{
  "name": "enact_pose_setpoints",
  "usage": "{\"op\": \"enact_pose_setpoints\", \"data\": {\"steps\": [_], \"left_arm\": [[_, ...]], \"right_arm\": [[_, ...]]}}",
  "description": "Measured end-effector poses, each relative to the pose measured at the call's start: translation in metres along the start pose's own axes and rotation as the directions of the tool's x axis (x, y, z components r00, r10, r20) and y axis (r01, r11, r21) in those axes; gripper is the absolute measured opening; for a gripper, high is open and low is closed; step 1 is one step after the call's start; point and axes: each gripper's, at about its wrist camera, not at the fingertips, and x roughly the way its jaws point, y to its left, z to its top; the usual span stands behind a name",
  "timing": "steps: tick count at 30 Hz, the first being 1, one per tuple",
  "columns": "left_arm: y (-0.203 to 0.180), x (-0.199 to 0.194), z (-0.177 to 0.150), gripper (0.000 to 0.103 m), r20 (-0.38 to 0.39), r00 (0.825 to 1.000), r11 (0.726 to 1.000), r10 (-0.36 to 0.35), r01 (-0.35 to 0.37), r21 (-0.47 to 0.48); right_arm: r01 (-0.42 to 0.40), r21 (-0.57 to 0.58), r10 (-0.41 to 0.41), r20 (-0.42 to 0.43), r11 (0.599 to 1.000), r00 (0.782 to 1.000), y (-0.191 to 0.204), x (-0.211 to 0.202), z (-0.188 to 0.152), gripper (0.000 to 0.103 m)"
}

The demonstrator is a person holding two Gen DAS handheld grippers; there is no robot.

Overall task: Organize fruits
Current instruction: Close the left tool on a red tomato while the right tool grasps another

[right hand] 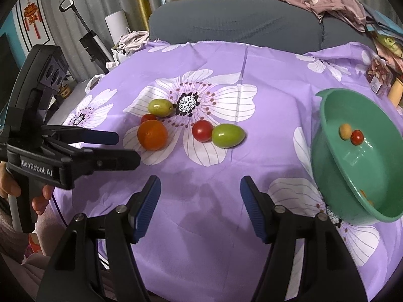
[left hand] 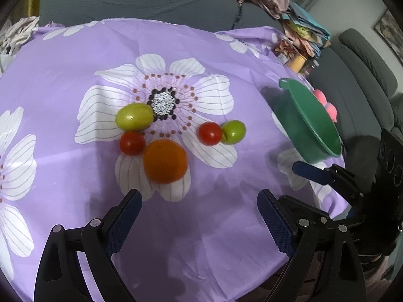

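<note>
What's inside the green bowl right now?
The green bowl holds a red tomato touching a small yellowish fruit; something orange by the near rim is mostly hidden.

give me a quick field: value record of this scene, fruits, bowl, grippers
surface: purple floral cloth
loose fruit: orange, two green fruits, two red tomatoes
touching pairs: right tomato against right green fruit; left tomato against orange
bowl: green bowl, on the right side of the cloth
bowl contents: small red tomato, small yellowish fruit; something orange low inside, unclear
left gripper: open, holding nothing, nearest the orange
right gripper: open, holding nothing
</note>
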Motion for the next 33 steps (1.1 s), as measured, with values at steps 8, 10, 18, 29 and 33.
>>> {"op": "enact_pose_setpoints", "data": {"steps": [8, 10, 18, 29, 33], "left_arm": [[0.011, 0.002, 0.006, 0.093, 0.009, 1.000, 1.000, -0.002, 0.002, -0.030], [0.019, 0.001, 0.010, 0.093, 0.015, 1.000, 0.998, -0.010, 0.011, -0.067], [0.043, 0.005, 0.036, 0.086, 0.026, 0.999, 0.984, -0.021, 0.025, -0.179], [0.055, 0.023, 0.058, 0.073, -0.028, 1.000, 0.974, -0.004, -0.002, -0.229], [0.060, 0.035, 0.060, 0.066, -0.093, 0.996, 0.970, -0.006, -0.017, -0.241]], "right_arm": [[-0.047, 0.007, 0.048, -0.029, 0.999, 0.998, 0.001, 0.016, 0.003, 0.066], [-0.073, 0.014, 0.073, -0.037, 0.997, 0.997, 0.001, 0.022, 0.004, 0.065], [-0.181, 0.117, 0.189, -0.062, 0.977, 0.980, -0.005, 0.056, 0.021, 0.052], [-0.135, 0.169, 0.152, -0.091, 0.976, 0.984, -0.013, 0.086, 0.044, 0.044], [-0.103, 0.142, 0.118, -0.101, 0.985, 0.988, -0.014, 0.093, 0.052, 0.045]]}}
